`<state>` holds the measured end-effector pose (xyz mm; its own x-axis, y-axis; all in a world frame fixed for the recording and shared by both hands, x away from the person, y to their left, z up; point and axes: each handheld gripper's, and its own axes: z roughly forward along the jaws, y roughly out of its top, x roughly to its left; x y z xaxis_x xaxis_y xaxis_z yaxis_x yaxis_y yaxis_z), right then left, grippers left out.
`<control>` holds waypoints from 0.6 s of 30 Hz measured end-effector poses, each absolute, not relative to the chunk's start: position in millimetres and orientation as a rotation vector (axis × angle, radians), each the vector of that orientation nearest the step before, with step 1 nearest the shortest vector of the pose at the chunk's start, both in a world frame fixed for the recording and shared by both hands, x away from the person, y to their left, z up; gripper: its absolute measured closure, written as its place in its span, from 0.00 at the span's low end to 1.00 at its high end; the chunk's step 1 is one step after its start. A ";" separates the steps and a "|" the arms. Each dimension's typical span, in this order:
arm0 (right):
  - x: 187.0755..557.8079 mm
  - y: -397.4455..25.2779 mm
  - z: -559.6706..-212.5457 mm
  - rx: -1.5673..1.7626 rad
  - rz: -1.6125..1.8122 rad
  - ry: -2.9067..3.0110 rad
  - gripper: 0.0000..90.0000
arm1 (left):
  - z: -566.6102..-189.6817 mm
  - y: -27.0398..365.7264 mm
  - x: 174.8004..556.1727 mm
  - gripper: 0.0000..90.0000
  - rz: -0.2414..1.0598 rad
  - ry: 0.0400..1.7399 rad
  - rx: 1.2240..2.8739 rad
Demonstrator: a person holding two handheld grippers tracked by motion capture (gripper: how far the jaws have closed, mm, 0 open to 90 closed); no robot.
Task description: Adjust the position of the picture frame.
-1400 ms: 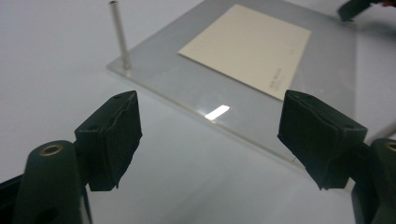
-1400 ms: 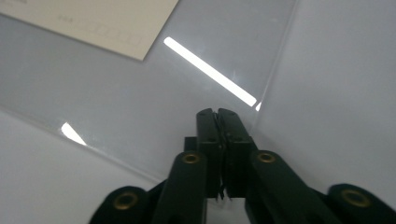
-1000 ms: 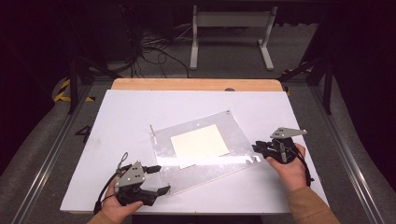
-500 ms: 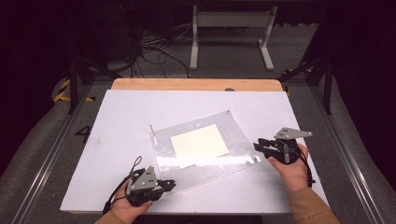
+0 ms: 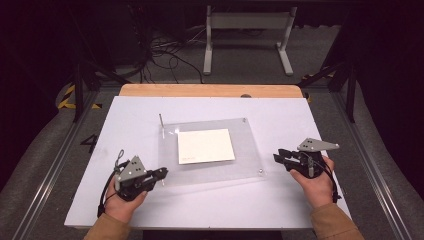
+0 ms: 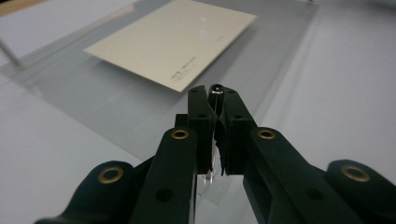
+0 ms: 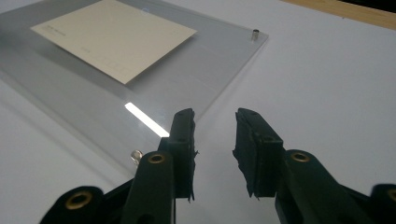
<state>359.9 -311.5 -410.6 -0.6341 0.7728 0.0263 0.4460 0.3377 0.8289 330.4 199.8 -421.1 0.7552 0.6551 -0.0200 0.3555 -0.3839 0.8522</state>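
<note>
The clear acrylic panel [image 5: 210,150] lies flat at the centre of the high view on the white table [image 5: 300,115], with a cream card [image 5: 205,145] under it. At lower left, the left gripper [image 5: 161,174] is clenched on a small metal pin [image 6: 215,89] at the panel's near corner. At right, the right gripper [image 5: 278,157] stands released, jaws apart, just beside the panel's edge.

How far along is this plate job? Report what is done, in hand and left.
Done: the card sits at the middle of the clear plate, which lies flat on the table. In hand: the left gripper is shut on a screw at the plate's near left corner. Left: the right gripper is open and holds nothing, with a second screw beside it. I cannot tell whether the screws are going in or coming out.
</note>
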 end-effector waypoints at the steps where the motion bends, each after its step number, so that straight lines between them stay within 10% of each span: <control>1: 359.1 -311.7 -410.4 1.073 1.209 2.237 0.75 | -420.7 203.8 336.3 0.94 0.424 0.795 1.993; 18: 350.3 -293.3 -416.9 0.981 1.228 2.338 0.74 | -449.6 231.5 418.9 0.92 0.508 1.230 1.845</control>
